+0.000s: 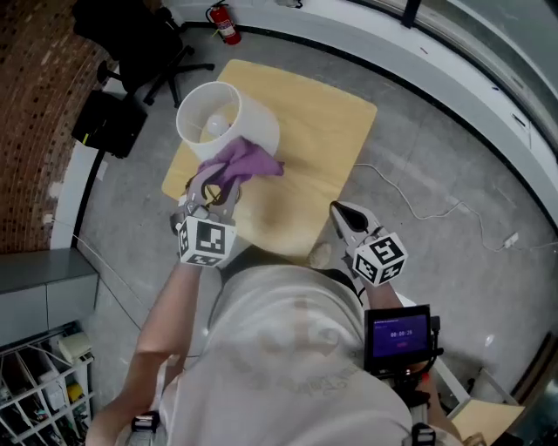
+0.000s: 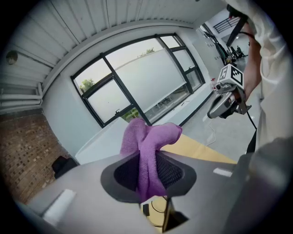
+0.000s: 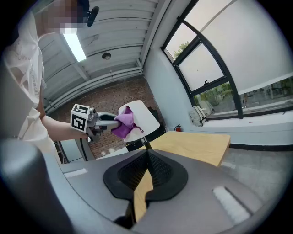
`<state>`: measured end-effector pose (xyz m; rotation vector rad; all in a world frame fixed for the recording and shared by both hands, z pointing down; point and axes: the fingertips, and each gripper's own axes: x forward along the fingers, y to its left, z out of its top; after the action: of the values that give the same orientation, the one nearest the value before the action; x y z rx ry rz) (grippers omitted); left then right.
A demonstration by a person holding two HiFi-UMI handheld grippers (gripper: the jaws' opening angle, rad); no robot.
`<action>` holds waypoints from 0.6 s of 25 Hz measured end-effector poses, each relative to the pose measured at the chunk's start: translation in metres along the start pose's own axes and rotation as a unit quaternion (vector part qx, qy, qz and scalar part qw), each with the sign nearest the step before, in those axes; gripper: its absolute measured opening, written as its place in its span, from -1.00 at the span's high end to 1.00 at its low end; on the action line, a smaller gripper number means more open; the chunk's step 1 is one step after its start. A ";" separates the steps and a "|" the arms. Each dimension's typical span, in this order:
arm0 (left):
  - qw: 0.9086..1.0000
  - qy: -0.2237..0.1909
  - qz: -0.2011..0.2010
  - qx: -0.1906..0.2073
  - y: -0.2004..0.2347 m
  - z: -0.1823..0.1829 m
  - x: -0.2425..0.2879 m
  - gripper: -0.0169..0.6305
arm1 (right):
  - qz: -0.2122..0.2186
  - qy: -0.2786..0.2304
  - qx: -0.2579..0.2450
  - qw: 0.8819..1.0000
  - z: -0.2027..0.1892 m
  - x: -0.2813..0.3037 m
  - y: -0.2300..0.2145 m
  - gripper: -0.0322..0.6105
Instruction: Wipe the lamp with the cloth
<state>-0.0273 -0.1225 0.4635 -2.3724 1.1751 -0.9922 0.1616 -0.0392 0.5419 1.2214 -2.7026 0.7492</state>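
The lamp's white shade [image 1: 225, 120] stands at the far left of the wooden table [image 1: 323, 139]. My left gripper [image 1: 209, 193] is shut on the purple cloth [image 1: 240, 164], which lies against the near side of the shade. In the left gripper view the cloth [image 2: 149, 146] rises bunched out of the jaws of the left gripper [image 2: 149, 172]. My right gripper [image 1: 347, 219] hangs by the table's near right edge, shut with nothing in it. The right gripper view looks past the right gripper [image 3: 147, 168] at the left gripper [image 3: 106, 121], the cloth [image 3: 123, 126] and the shade [image 3: 143, 118].
A black office chair [image 1: 139, 43] and a black box [image 1: 109, 124] stand left of the table. A red fire extinguisher [image 1: 225, 23] is at the far wall. A white cable [image 1: 418, 206] runs across the floor on the right. Shelving [image 1: 44, 383] is at the lower left.
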 end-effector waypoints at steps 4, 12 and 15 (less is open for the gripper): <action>0.998 0.036 -0.037 -0.022 -0.024 -0.027 0.003 0.67 | 0.003 0.002 -0.003 1.000 -0.002 0.002 0.002 0.86; 0.997 -0.031 0.016 -0.065 0.008 -0.014 -0.036 0.67 | 0.008 0.009 -0.010 1.000 -0.002 0.017 0.018 0.86; 0.991 -0.092 0.065 -0.074 0.041 0.019 -0.062 0.67 | 0.018 0.013 -0.018 1.000 0.002 0.029 0.026 0.86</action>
<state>-0.0633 -0.0993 0.4003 -2.4029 1.3515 -0.6492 0.1233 -0.0454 0.5378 1.1506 -2.7112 0.7136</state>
